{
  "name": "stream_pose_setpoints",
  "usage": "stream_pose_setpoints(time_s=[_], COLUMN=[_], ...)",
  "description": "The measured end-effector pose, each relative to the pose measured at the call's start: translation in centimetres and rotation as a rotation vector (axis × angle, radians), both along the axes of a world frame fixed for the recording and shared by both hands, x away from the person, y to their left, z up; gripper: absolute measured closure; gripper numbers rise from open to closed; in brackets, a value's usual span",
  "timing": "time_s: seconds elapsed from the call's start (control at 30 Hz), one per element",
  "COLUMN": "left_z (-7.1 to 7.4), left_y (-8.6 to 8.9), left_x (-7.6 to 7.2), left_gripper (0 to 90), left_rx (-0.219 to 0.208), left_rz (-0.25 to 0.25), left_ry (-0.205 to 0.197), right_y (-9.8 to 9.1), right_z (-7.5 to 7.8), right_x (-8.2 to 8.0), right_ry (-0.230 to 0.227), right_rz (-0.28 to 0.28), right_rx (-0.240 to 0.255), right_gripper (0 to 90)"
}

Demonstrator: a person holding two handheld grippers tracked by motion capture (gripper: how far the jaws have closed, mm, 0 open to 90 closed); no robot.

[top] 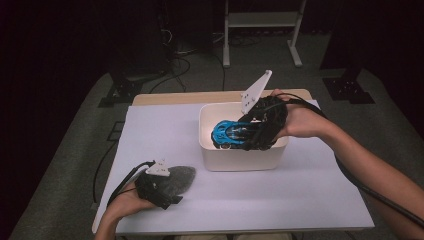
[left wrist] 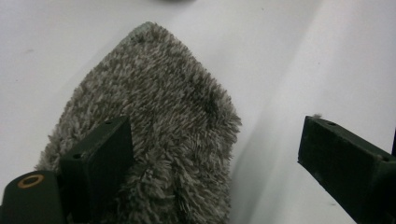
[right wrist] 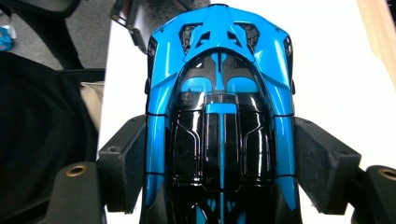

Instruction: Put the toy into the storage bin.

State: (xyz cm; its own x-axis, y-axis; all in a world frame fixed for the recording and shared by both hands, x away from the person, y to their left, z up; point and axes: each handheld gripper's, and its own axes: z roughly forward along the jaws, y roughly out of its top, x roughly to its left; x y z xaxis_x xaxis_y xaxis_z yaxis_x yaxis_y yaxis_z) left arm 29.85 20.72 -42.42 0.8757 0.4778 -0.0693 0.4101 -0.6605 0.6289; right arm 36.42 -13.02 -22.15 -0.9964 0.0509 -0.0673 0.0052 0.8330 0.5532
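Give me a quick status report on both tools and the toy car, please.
Right tool clamped on blue toy car, over white bin. Left tool open, one pad on grey fluffy cloth on the table. Nothing in the way.

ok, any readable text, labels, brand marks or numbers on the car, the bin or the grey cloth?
None readable.
Blue toy car: no badge, number or lettering on its roof or bodywork.
White bin: plain wall.
Grey fluffy cloth: no tag in sight.

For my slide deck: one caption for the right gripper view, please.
Right gripper clamps a blue-and-black toy car by its sides.
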Motion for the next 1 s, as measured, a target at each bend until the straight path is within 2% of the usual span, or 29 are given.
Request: stream_pose_setpoints(time_s=[0.2,0.7,0.77,1.0], left_z=[0.0,0.1,0.1,-0.1], left_y=[-0.1,0.0,0.0,-0.1], left_x=[0.1,0.3,0.3,0.3], left_gripper=[9.6,9.7,9.7,9.7], left_rx=[0.002,0.005,0.006,0.004], left_rz=[-0.004,-0.006,-0.006,-0.003], left_ry=[0.001,-0.003,-0.002,0.0], right_y=[-0.1,-0.3,-0.4,-0.5], right_z=[0.0,-1.2,-1.5,-3.0], right_x=[1.5,5.2,5.8,7.4], right_ry=[0.006,0.029,0.04,0.061], right_rz=[-0.005,-0.026,-0.03,-0.042], right_rx=[-0.001,-0.006,0.005,-0.007], right_gripper=[25.3,25.3,25.4,25.3])
